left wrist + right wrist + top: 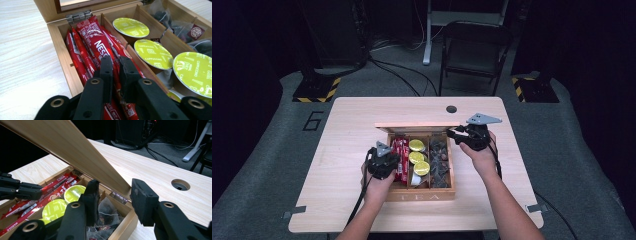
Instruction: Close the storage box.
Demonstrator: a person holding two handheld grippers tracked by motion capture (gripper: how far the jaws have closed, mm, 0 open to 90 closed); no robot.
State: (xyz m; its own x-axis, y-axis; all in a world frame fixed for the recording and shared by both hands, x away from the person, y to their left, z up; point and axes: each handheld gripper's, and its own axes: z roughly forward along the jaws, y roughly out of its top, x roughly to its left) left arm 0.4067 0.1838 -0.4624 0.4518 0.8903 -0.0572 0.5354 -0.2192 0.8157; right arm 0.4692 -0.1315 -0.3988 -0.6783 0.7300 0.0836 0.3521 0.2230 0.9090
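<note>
Left tool (116, 66) pinched narrow on a red Nescafé stick (96, 42) in the wooden tea box (419, 196), right tool (113, 195) holding the lid (65, 147) open, near the surface's far edge

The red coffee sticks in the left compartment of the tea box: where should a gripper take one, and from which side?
Grip one red stick across its narrow width near the middle, coming from above. The sticks lie flat, packed lengthwise between the wooden walls of the box, so only their upper faces are free. The left gripper has its jaws pinched there.
</note>
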